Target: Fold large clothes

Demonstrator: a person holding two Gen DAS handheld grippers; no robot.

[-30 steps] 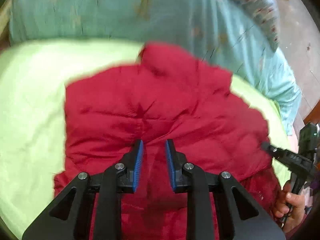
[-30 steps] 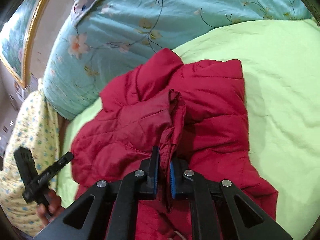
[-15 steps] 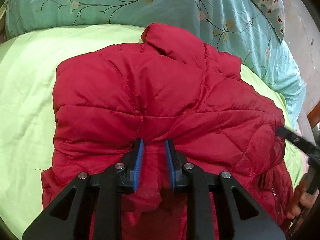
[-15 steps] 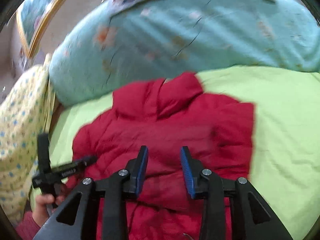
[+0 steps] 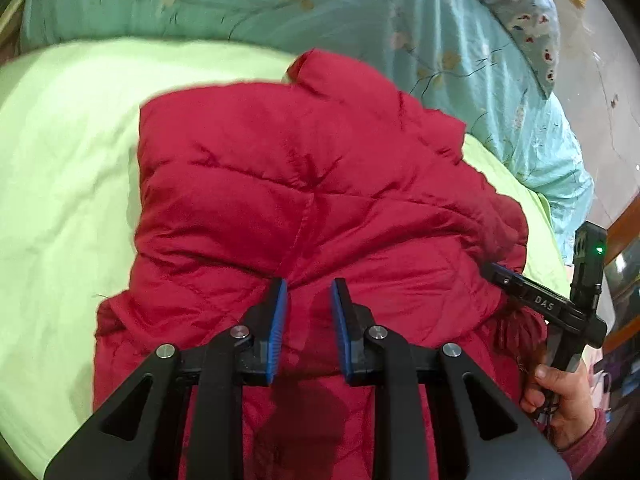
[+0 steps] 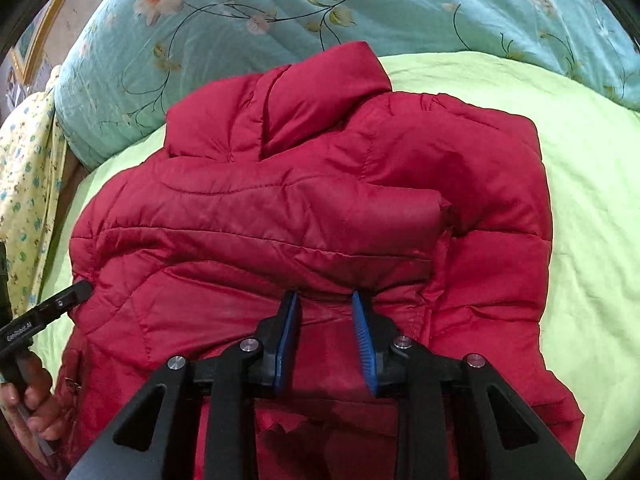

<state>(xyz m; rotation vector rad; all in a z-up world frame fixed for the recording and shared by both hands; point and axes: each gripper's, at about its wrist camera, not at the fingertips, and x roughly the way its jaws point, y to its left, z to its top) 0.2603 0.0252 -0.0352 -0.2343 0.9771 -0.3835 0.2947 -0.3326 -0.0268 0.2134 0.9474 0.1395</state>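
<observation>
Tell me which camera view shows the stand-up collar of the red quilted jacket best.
The right wrist view: the collar of the red quilted jacket appears sharp and whole, upright against the floral teal quilt. In the left wrist view the collar is blurred and seen partly from one side.

Red jacket (image 5: 304, 208) on green sheet (image 5: 68, 152), left gripper (image 5: 308, 300) parted above it

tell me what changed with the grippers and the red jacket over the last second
The right gripper let go of the red puffer jacket: it pinched a raised fold a second ago and now hangs open, the fold laid flat. The left gripper stayed open above the hem. The jacket remains on the green sheet.
</observation>
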